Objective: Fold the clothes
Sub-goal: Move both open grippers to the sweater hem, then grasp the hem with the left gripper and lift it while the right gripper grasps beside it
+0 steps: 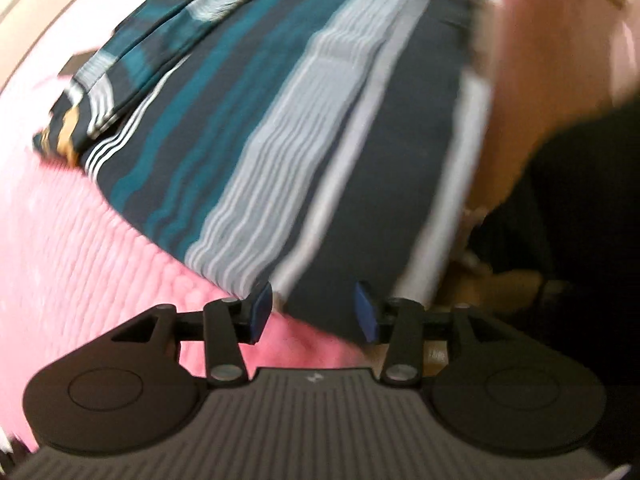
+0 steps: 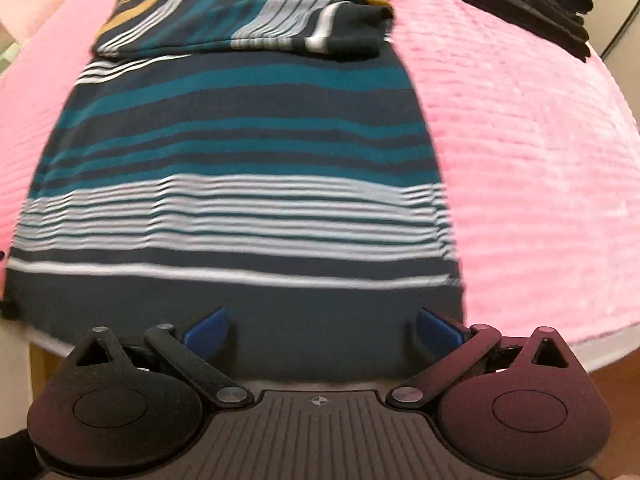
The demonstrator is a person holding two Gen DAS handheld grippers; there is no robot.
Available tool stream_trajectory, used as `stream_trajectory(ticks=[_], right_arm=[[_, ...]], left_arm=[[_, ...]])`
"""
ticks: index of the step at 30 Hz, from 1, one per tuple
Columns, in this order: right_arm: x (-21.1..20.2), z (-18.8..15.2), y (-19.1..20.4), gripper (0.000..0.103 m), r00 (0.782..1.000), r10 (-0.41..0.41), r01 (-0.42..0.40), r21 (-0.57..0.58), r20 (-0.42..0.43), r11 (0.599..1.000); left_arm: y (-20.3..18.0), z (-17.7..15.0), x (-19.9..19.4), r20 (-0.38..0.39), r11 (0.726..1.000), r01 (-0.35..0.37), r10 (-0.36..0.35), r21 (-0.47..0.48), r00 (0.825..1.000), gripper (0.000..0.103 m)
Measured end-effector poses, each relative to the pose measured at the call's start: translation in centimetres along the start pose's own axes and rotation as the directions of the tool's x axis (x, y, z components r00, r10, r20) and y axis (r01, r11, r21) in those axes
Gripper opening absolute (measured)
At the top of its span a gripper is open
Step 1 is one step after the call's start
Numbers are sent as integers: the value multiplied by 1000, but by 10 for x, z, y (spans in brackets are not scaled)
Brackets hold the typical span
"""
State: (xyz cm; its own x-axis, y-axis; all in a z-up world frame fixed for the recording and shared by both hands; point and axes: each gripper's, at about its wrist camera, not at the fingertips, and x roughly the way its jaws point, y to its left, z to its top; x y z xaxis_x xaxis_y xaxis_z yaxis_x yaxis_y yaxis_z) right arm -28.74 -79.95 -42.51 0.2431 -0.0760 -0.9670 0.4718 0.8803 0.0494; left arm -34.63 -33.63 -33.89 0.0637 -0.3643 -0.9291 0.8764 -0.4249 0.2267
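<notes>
A striped shirt point(image 1: 280, 132) in navy, teal, grey and white lies flat on a pink textured cover point(image 1: 80, 240), its sleeves folded across the upper part. In the left wrist view my left gripper point(image 1: 314, 312) is open, its blue pads either side of the shirt's near corner, nothing held. In the right wrist view the same shirt point(image 2: 240, 184) spreads ahead with the folded sleeves point(image 2: 248, 24) at the far end. My right gripper point(image 2: 320, 330) is open wide at the shirt's navy hem, which hangs over the surface edge between the fingers.
A stack of dark folded clothes point(image 2: 520, 4) sits at the far right on the pink cover point(image 2: 540, 184). A person's dark sleeve point(image 1: 568, 208) fills the right of the left wrist view. Both views are motion-blurred.
</notes>
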Motion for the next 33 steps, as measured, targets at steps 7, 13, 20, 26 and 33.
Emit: stream_trajectory(ticks=[7, 13, 20, 26, 33], right_arm=[[15, 0, 21, 102, 998, 42, -45, -107, -38, 993], [20, 2, 14, 102, 998, 63, -67, -175, -30, 982], [5, -4, -8, 102, 999, 33, -30, -219, 10, 975], [-3, -26, 28, 102, 989, 128, -76, -468, 79, 880], [0, -51, 83, 102, 959, 268, -132, -685, 95, 716]], left_arm=[[-37, 4, 13, 29, 996, -54, 52, 69, 998, 41], [-63, 24, 38, 53, 976, -146, 139, 164, 989, 47], [-40, 33, 28, 4, 985, -153, 153, 80, 988, 14], [-5, 46, 1, 3, 992, -82, 82, -98, 997, 11], [32, 54, -22, 9, 962, 36, -35, -270, 999, 2]])
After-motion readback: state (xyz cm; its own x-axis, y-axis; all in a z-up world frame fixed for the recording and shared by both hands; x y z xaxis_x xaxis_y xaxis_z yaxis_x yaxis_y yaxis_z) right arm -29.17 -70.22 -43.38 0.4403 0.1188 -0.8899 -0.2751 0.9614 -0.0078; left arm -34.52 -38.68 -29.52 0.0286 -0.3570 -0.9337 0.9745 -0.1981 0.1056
